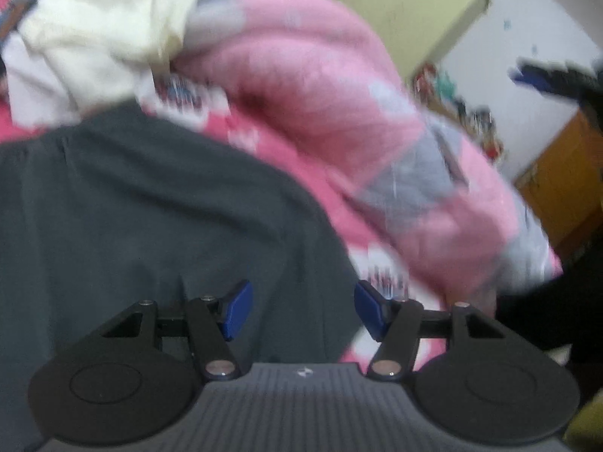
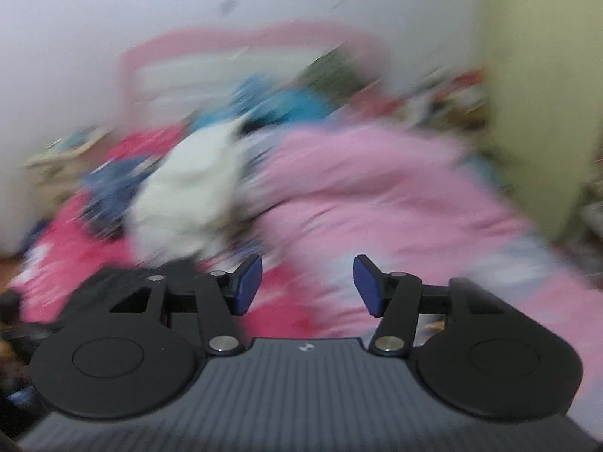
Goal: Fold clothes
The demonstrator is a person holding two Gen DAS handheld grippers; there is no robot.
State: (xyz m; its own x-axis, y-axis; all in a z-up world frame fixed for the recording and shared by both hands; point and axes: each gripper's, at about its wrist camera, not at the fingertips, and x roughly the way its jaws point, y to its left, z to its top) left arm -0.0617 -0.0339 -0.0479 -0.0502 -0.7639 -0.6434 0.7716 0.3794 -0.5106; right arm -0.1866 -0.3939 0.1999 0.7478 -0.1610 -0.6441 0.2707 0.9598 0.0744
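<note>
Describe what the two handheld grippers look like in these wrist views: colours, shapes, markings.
The left gripper and right gripper look identical. Each has two blue, flat, rounded-rectangle pads on black angular link arms joined by silver pivot pins. The arms run back to two round black discs flanking a grey ribbed body that carries a small pale logo near its front edge. No cables, hands or sleeves show clearly.

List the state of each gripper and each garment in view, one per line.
left gripper: open, empty, over the dark cloth.
right gripper: open, empty, blurred surroundings.
dark grey garment: spread out, lightly creased, not folded.
pink fleece: bunched in a heap.
cream garment: crumpled on the pile.
bright pink patterned sheet: lying under the clothes.
</note>
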